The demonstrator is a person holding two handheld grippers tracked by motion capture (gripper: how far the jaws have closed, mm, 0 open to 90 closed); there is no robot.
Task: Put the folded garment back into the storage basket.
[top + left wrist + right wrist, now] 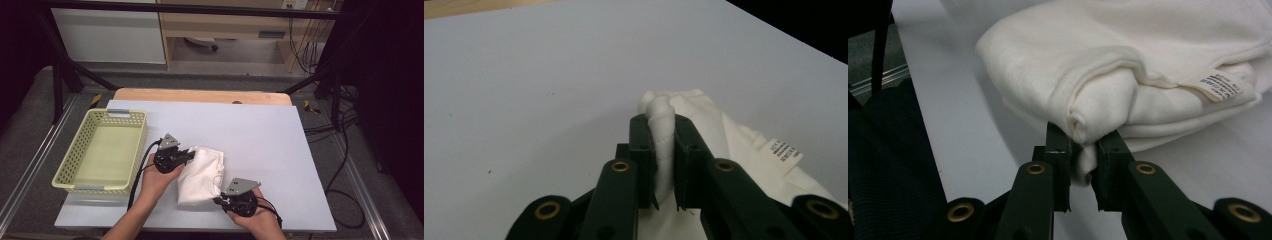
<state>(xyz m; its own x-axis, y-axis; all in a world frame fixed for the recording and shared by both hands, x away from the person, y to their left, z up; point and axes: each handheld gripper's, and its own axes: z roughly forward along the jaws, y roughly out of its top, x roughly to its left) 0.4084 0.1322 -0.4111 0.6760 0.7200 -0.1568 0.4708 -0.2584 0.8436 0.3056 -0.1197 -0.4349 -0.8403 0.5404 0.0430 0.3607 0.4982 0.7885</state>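
A folded white garment (202,175) lies on the pale table top (260,135), between the person's two hands. My left gripper (192,154) is shut on the garment's upper left edge; in the left gripper view a ridge of white cloth (663,145) is pinched between the black jaws, and a label (783,156) shows to the right. My right gripper (220,201) is shut on the garment's near right corner; the right gripper view has a thick fold of cloth (1098,120) caught between the jaws, with the label (1217,84) beyond.
A pale yellow perforated basket (129,152) stands empty at the table's left, close to the left hand. Wide bare table top lies beyond and right of the garment. Cables (345,165) hang off the right side, and a dark metal frame rings the table.
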